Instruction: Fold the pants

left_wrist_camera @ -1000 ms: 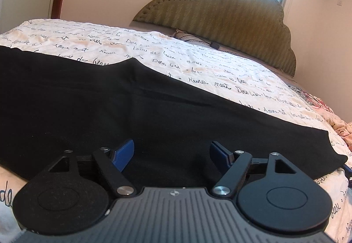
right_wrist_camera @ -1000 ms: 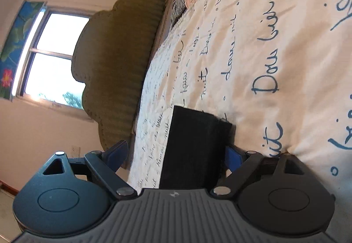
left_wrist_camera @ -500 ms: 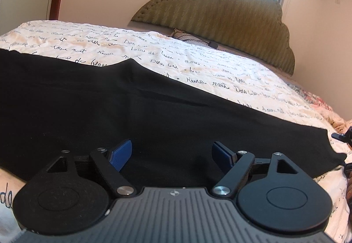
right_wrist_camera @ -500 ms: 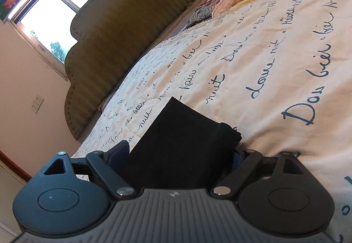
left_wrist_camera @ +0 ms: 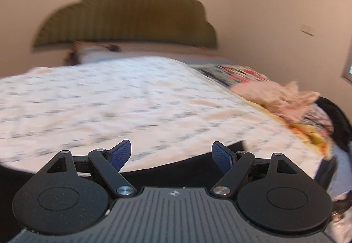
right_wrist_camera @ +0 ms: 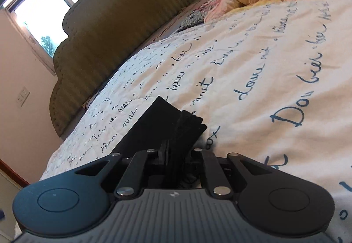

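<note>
Black fabric pants lying on the script-printed white quilt

The left gripper (left_wrist_camera: 171,156) is hanging spread above the near edge of the black fabric pants (left_wrist_camera: 187,168); the right gripper (right_wrist_camera: 176,150) is pinching their bunched end (right_wrist_camera: 167,126) on the script-printed white quilt (right_wrist_camera: 253,71).

Matt black cloth pants (right_wrist_camera: 167,124); seemingly quilted bedspread (right_wrist_camera: 253,66).
</note>
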### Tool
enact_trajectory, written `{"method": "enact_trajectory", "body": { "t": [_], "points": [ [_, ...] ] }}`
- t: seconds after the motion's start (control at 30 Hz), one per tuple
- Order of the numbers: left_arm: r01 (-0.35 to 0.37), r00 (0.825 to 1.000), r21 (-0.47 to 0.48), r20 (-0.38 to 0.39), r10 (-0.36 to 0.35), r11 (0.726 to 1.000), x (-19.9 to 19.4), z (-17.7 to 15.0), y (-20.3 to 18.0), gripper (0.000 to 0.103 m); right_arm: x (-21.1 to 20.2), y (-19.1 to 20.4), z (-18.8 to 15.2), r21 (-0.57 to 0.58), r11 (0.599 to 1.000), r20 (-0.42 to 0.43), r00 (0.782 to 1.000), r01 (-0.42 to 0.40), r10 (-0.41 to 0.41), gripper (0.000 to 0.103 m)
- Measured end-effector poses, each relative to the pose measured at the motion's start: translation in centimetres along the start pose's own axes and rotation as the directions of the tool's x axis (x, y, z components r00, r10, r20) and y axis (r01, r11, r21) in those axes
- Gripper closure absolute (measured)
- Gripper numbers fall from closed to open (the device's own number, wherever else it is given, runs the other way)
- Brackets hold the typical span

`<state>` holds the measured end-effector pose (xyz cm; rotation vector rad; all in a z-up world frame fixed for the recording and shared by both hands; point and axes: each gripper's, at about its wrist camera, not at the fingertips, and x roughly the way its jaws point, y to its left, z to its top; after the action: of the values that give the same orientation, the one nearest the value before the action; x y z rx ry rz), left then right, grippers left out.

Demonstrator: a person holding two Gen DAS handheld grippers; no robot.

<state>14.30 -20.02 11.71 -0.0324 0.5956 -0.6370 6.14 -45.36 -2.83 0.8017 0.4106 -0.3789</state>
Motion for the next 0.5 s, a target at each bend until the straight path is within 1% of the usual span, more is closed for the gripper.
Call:
{"method": "enact_trajectory", "body": {
  "t": [0.07,0.13,0.17,0.23,0.33,0.4,0.5],
  "points": [
    [0.07,0.995,0.034,-0.078,-0.068,0.997,3.4,1.6,-2.9,0.02,-0.1,0.7,-0.2,-0.043,0.999,0.014,1.0,0.023,-0.022,0.094],
    [0.09,0.983,0.104,-0.166,-0.072,0.991,6.4,2.2,-5.9,0.021,-0.1,1.1,-0.4,-0.066,0.997,0.017,0.999,0.034,-0.033,0.094],
    [0.099,0.979,0.143,-0.193,-0.07,0.985,7.6,2.4,-7.4,0.021,0.0,1.0,-0.3,-0.063,0.997,0.007,0.999,0.037,-0.037,0.094],
    [0.117,0.974,0.193,-0.213,-0.075,0.974,9.3,2.2,-9.4,0.021,0.1,0.3,-0.1,-0.018,0.999,-0.016,0.999,0.036,-0.037,0.093],
    [0.112,0.972,0.199,-0.224,-0.066,0.974,11.0,1.6,-10.7,0.021,0.4,-0.5,0.5,0.057,0.998,-0.034,0.999,0.019,-0.017,0.093],
    [0.115,0.969,0.192,-0.237,-0.068,0.975,12.0,1.4,-11.1,0.021,0.4,-0.7,0.8,0.079,0.997,-0.04,0.999,0.013,-0.01,0.093],
    [0.105,0.968,0.223,-0.246,-0.048,0.969,13.1,1.5,-11.8,0.021,0.3,-0.6,1.7,0.077,0.997,-0.036,0.999,0.029,-0.027,0.092]
  ]
}}
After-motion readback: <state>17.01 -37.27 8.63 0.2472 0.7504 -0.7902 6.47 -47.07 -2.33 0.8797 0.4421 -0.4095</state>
